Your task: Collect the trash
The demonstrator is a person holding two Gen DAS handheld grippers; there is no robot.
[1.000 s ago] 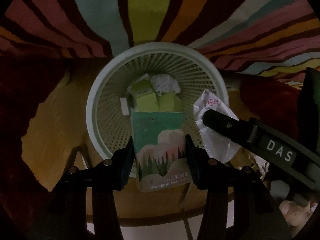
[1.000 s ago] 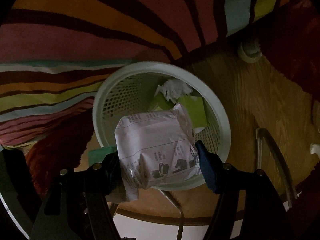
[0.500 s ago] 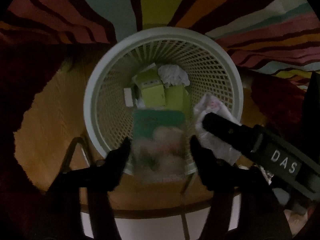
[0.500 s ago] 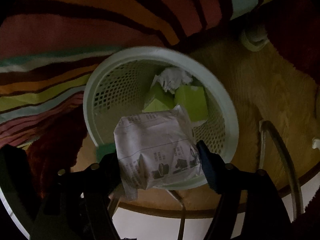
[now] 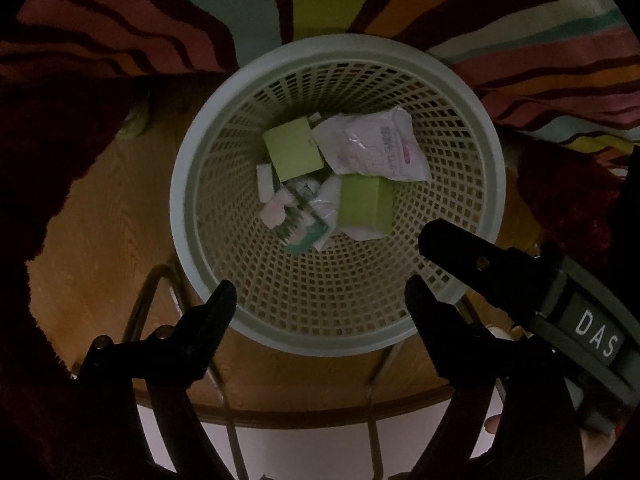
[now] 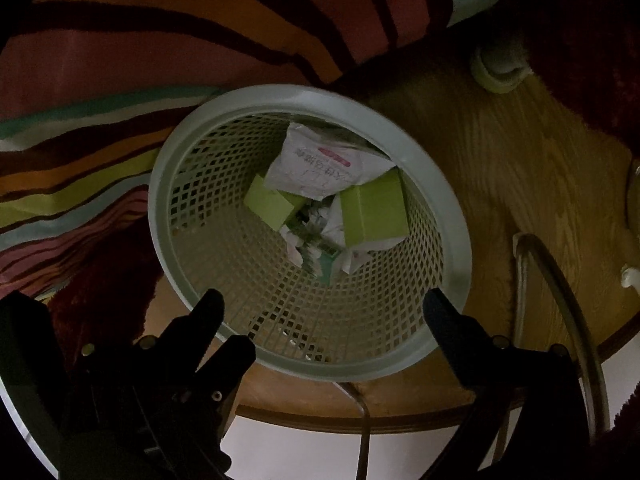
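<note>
A pale green mesh basket [image 5: 184, 184] stands below both grippers. Inside it lie two lime green boxes [image 5: 294, 152], a white printed packet [image 5: 372, 146] and a teal tissue packet [image 5: 300, 228]. My left gripper [image 5: 320, 300] hangs over the near rim, its jaws opening, nothing between them. My right gripper [image 6: 324, 308] hovers over the basket's [image 6: 160, 216] near rim, jaws opening and empty. The white packet [image 6: 316, 164] rests at the far side, the teal packet [image 6: 320, 256] in the middle. One right finger [image 5: 460, 248] reaches in from the right.
The basket sits on wood flooring [image 5: 100, 248], against a striped rug [image 5: 260, 4] behind it. Dark red shaggy pile [image 5: 568, 200] lies to either side. A curved metal tube frame [image 6: 560, 288] stands near the right, and a small pale roll [image 6: 500, 68] lies farther back.
Both grippers opened. The teal packet dropped from the left gripper and the white packet from the right; both now lie in the basket. Both grippers sank slightly.
</note>
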